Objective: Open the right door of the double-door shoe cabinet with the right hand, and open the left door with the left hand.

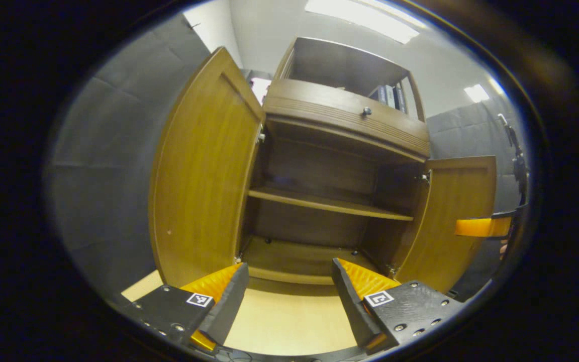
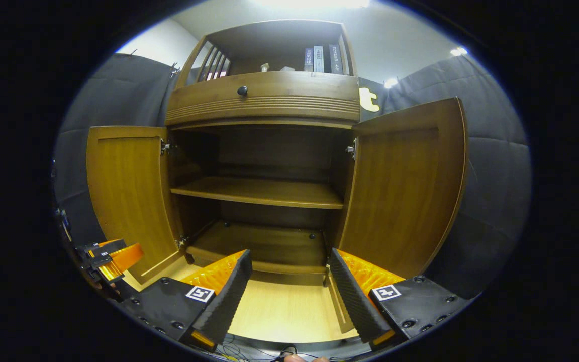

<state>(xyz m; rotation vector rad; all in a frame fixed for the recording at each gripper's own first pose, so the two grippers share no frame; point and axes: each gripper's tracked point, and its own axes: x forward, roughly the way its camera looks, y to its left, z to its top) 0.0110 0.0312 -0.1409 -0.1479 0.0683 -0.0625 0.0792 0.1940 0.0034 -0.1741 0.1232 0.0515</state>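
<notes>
Shoe cabinet [image 2: 264, 100], left door [image 2: 126, 193] and right door [image 2: 405, 191] swung wide; left gripper [image 1: 289, 291], right gripper [image 2: 287, 289], jaws apart, empty; book spines unreadable

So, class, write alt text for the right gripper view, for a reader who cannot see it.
A wooden shoe cabinet stands with its left door and right door swung wide, baring an empty shelf. The right tool hangs open before it.

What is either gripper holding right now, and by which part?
Nothing is held. The left gripper and right gripper are both open, apart from the left door and right door.
</notes>
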